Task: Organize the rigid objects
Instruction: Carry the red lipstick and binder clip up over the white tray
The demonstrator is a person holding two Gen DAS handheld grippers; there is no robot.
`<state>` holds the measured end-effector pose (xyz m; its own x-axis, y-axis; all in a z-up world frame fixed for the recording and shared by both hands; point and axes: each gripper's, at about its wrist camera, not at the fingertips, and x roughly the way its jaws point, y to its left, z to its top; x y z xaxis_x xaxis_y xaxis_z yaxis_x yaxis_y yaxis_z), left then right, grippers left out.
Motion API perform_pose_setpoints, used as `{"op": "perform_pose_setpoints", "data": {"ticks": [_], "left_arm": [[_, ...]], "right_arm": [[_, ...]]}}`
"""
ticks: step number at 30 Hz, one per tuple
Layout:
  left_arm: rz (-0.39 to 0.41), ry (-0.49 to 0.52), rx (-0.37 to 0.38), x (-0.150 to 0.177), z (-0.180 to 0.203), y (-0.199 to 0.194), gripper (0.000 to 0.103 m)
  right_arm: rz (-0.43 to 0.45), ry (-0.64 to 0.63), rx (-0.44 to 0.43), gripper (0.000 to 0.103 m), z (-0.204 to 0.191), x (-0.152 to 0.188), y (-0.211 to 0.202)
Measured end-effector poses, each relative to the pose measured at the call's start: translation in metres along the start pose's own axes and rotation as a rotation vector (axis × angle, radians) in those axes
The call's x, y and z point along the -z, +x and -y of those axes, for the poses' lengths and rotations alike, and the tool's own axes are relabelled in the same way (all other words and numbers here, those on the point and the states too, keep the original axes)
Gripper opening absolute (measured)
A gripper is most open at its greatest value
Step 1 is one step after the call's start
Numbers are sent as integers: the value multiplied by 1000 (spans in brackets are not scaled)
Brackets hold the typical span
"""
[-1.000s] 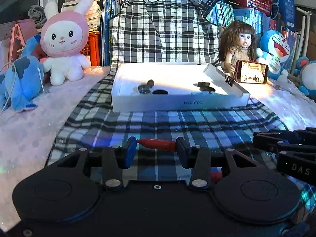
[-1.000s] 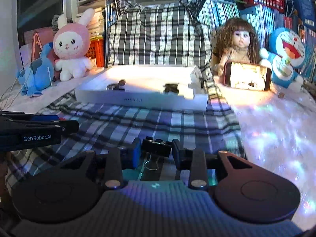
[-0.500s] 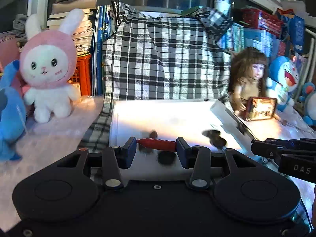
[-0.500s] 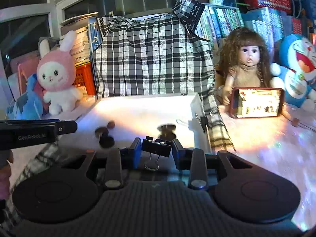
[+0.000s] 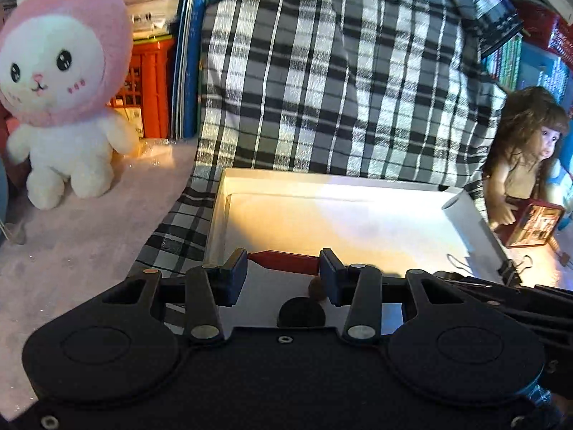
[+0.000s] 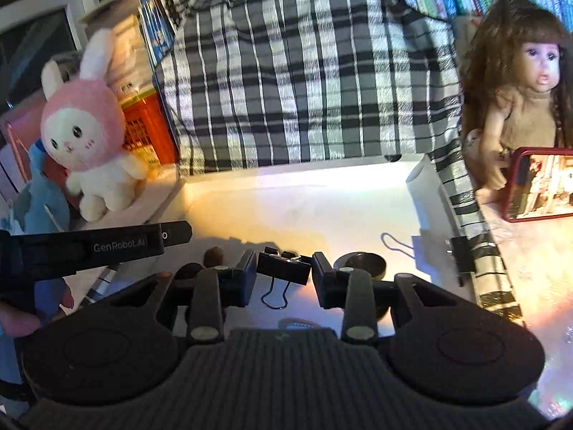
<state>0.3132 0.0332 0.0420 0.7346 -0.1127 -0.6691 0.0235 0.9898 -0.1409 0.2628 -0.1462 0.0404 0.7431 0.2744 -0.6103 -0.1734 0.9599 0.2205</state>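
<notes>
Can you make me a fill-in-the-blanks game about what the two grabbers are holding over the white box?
1. The left gripper holds a ____ stick-shaped thing.
2. The right gripper holds a black binder ____.
3. Both grippers are above the white ____.
4. The plush bunny wears a ____ hood.

Missing words: red, clip, box, pink

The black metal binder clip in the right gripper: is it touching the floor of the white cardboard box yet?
Cannot tell. In the right wrist view the black metal binder clip is clamped between the right gripper pads over the white cardboard box, but no gap or contact below shows plainly.
</notes>
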Motion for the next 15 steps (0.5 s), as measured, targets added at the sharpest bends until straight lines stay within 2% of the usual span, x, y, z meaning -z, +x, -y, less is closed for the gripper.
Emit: {"op": "perform_pose_setpoints", "data": {"ticks": [8, 15], "left_arm": [[-26, -1, -24, 9, 1, 23, 42], [-13, 59, -52, 17, 12, 30, 42]], "right_arm": [[-19, -28, 44, 39, -3, 7, 23], [-20, -57, 71, 39, -4, 12, 27]]}}
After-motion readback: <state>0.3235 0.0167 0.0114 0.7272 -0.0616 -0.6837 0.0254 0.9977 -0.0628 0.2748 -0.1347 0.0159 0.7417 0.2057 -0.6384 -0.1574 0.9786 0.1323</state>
